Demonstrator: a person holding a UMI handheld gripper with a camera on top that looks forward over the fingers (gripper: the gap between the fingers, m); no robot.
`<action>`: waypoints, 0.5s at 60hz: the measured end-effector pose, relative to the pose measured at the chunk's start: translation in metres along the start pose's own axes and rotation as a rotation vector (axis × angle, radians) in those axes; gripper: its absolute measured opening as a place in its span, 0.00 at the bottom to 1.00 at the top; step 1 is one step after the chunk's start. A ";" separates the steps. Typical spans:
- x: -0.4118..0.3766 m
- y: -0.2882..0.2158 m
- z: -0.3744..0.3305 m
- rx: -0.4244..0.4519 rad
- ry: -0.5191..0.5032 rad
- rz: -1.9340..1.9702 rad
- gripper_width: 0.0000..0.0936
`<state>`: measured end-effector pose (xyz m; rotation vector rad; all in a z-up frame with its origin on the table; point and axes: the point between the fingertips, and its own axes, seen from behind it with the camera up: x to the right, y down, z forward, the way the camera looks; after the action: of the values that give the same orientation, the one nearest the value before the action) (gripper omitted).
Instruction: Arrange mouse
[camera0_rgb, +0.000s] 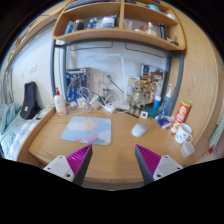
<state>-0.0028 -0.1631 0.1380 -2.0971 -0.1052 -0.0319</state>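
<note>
The gripper (112, 162) hangs above the near edge of the desk (110, 152), its fingers spread wide and holding nothing; the mouse (139, 129) sits well ahead, off the mat (87, 129) to its right; I'd guess the open fingers are ready to close on it and carry it onto the mat.

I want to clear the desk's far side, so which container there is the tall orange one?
The orange canister standing upright beyond the white mouse; the bottle across the desk is white with a red cap. The gripper is open.
</note>
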 end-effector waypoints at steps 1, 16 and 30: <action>0.009 0.007 0.005 -0.005 0.009 0.001 0.92; 0.113 0.062 0.072 -0.117 0.108 0.084 0.91; 0.145 0.060 0.160 -0.180 0.075 0.114 0.91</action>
<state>0.1435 -0.0464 0.0148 -2.2755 0.0647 -0.0525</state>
